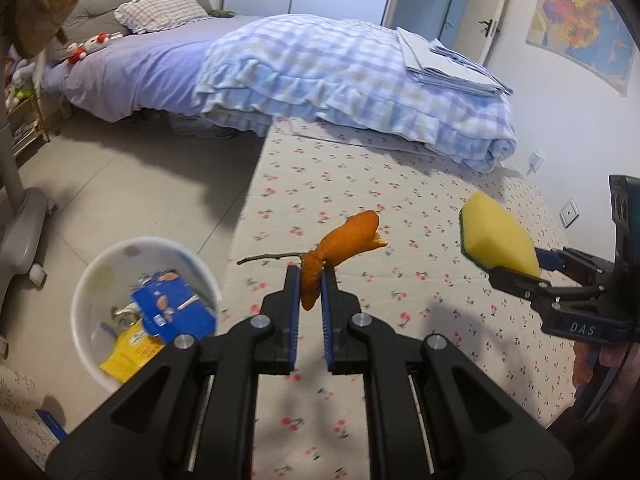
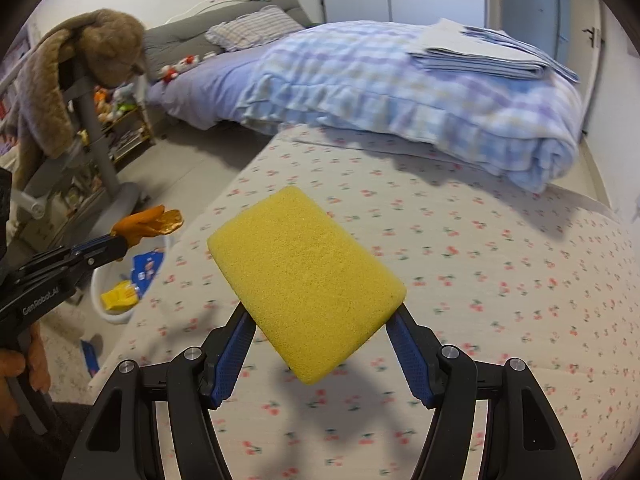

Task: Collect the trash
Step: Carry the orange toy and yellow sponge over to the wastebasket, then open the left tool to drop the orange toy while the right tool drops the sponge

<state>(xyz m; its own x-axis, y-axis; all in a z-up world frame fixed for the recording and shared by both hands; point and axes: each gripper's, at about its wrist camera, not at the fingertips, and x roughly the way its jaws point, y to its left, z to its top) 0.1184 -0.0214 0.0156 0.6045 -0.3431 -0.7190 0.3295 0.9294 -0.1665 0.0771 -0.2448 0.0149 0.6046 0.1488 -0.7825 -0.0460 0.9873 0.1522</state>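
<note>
My left gripper point(image 1: 311, 276) is shut on an orange peel point(image 1: 344, 244) with a thin stem, held above the cherry-print mattress point(image 1: 400, 288); the peel also shows in the right wrist view point(image 2: 148, 222). My right gripper point(image 2: 320, 316) is shut on a yellow sponge point(image 2: 306, 284) with a green scouring side, held above the mattress; the sponge also shows in the left wrist view point(image 1: 498, 238). A white trash bin point(image 1: 86, 292) stands on the floor left of the mattress, holding a blue carton and yellow wrappers; it also shows in the right wrist view point(image 2: 98, 296).
A folded checked quilt point(image 1: 360, 80) with folded sheets on top lies at the mattress's far end, beside a purple bed point(image 1: 132, 68). A grey chair base point(image 1: 24, 224) stands on the tiled floor at left. A blue item point(image 2: 90, 354) lies on the floor.
</note>
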